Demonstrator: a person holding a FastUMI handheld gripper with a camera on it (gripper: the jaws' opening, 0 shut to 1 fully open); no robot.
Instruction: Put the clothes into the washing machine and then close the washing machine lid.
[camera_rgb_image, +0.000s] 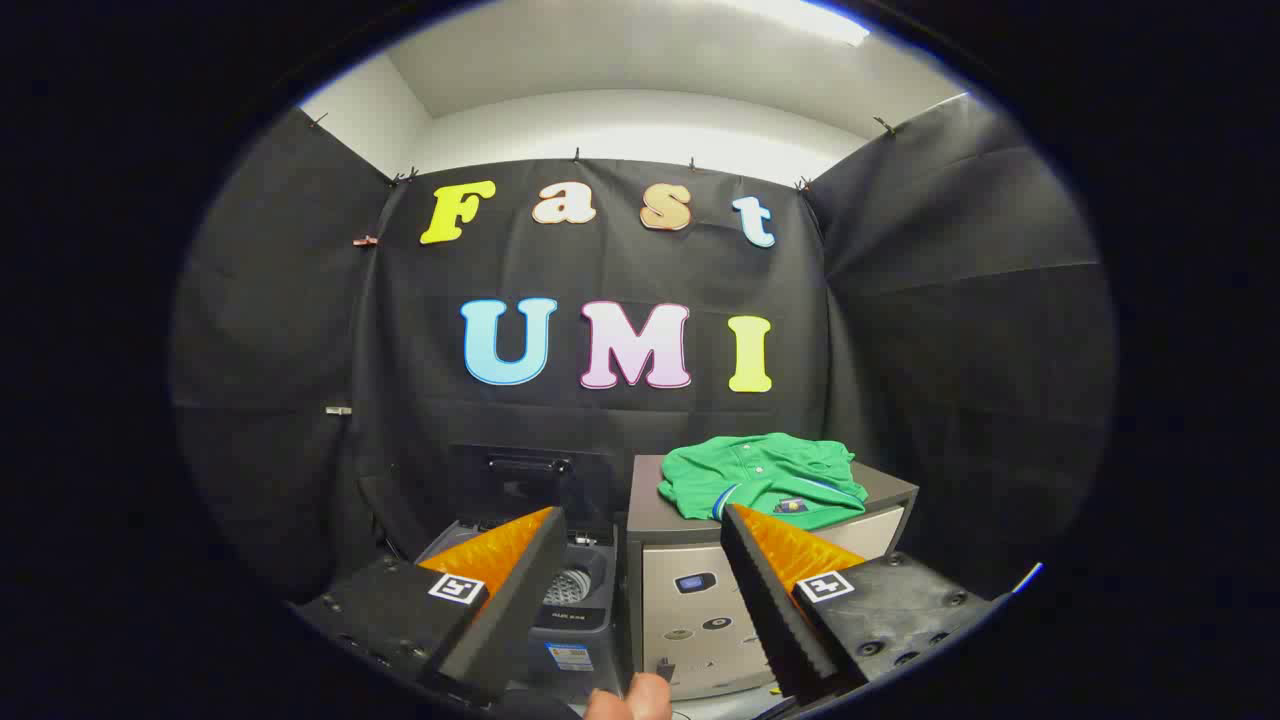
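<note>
A folded green polo shirt (763, 478) lies on top of a low beige cabinet (690, 590), beyond my right finger. Left of the cabinet stands a small dark washing machine (578, 592) with its lid (530, 478) raised against the wall, and the metal drum shows inside. My gripper (643, 520) is open, hovering well short of both, with nothing between its fingers. The left finger (510, 590) partly covers the washer's near left corner.
Black cloth walls close in the booth on three sides behind the washer and cabinet. A fingertip of a person's hand (630, 700) shows low between the fingers. The cabinet top has a bare strip left of the shirt.
</note>
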